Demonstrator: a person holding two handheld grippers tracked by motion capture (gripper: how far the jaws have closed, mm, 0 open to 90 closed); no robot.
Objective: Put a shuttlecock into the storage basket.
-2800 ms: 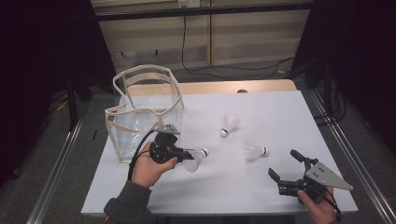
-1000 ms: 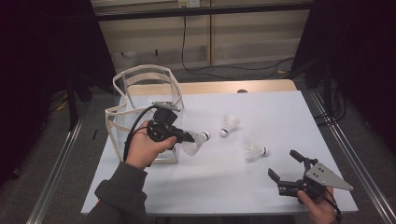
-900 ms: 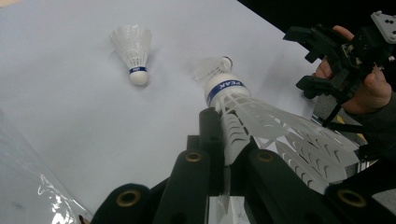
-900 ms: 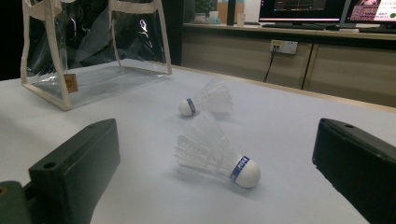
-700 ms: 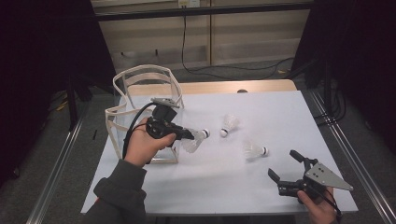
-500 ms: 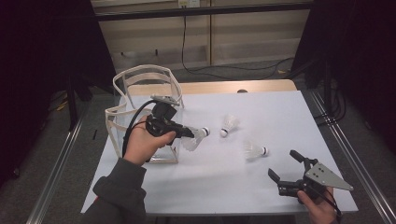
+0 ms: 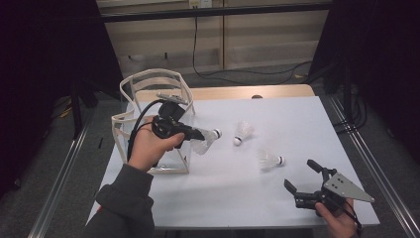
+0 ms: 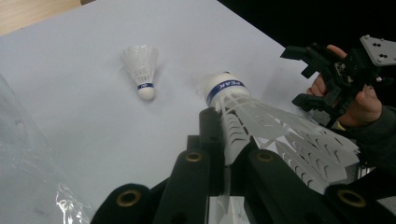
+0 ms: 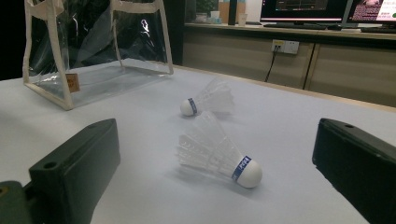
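My left gripper (image 7: pixel 196 135) hangs above the table beside the clear bag (image 7: pixel 130 130), shut on a white shuttlecock (image 7: pixel 207 142). In the left gripper view the jaws (image 8: pixel 229 135) pinch the shuttlecock's (image 8: pixel 243 100) feather skirt, and its cork with a blue band points away from me. Two more shuttlecocks (image 7: pixel 242 132) (image 7: pixel 270 159) lie on the white table (image 7: pixel 297 114). My right gripper (image 7: pixel 299 174) rests low at the front right, open and holding nothing. In its own view the nearer shuttlecock (image 9: pixel 219 156) lies ahead of the jaws, the other (image 9: pixel 208 100) farther back.
The clear bag (image 9: pixel 93 46) with cream trim stands upright at the table's left, mouth up. A wooden strip (image 7: pixel 237 92) runs along the far table edge. Metal rails flank both sides. The person's right hand and gripper (image 8: pixel 327 70) appear in the left gripper view.
The left hand lifted the shuttlecock off the table and carried it back beside the bag; over the last second it barely shifted. The right gripper has stayed put.
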